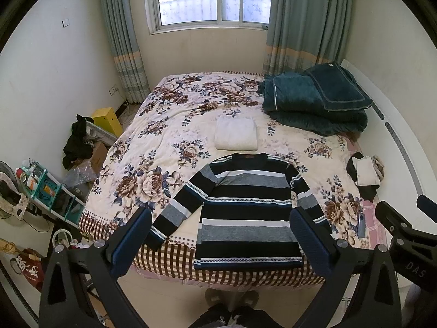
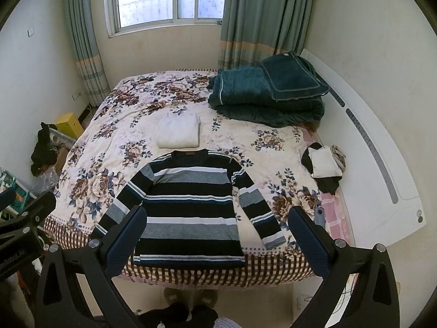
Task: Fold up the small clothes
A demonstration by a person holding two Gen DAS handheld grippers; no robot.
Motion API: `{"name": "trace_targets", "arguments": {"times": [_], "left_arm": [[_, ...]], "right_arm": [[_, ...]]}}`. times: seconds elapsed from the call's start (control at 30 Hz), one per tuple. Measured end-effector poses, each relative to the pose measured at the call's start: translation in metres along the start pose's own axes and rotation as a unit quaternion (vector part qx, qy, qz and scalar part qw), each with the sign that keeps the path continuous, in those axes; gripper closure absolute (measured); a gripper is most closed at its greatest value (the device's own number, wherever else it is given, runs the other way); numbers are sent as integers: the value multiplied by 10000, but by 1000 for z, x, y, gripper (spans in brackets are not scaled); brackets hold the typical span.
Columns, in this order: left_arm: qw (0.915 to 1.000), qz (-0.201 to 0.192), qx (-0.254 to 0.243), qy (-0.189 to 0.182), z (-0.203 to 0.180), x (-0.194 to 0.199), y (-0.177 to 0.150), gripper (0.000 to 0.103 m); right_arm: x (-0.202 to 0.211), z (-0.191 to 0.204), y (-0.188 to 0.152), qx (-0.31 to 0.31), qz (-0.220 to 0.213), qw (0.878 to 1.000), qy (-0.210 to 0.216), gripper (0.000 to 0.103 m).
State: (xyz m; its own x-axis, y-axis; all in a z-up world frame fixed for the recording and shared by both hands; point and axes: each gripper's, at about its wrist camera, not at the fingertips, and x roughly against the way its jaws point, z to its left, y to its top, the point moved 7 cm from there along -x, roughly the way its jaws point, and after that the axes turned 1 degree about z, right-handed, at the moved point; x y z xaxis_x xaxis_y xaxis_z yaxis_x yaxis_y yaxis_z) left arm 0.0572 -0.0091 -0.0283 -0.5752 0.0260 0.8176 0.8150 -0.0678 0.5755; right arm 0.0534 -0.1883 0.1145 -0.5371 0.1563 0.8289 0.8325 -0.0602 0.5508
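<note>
A striped navy, grey and white sweater (image 1: 245, 207) lies flat on the floral bed near its front edge, sleeves spread down both sides; it also shows in the right wrist view (image 2: 188, 207). A folded white garment (image 1: 236, 134) lies just beyond its collar, also in the right wrist view (image 2: 177, 132). My left gripper (image 1: 221, 235) is open and empty, held above the sweater's hem. My right gripper (image 2: 218, 235) is open and empty, above the hem too. The right gripper shows at the right edge of the left wrist view (image 1: 404, 218).
A folded teal blanket (image 1: 314, 101) sits at the far right of the bed (image 1: 153, 142). A small pile of black and white clothes (image 1: 366, 173) lies at the right edge by the white headboard (image 1: 409, 147). Cluttered shelves and boxes (image 1: 49, 191) stand left of the bed.
</note>
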Motion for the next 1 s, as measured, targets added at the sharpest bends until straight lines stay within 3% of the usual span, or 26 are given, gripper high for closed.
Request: {"name": "trace_targets", "arguments": {"times": [1.0], "left_arm": [[10000,-49,26,-33,2,2,2,0]], "right_arm": [[3,-9,-17,-3,-80,10000,23,0]]}}
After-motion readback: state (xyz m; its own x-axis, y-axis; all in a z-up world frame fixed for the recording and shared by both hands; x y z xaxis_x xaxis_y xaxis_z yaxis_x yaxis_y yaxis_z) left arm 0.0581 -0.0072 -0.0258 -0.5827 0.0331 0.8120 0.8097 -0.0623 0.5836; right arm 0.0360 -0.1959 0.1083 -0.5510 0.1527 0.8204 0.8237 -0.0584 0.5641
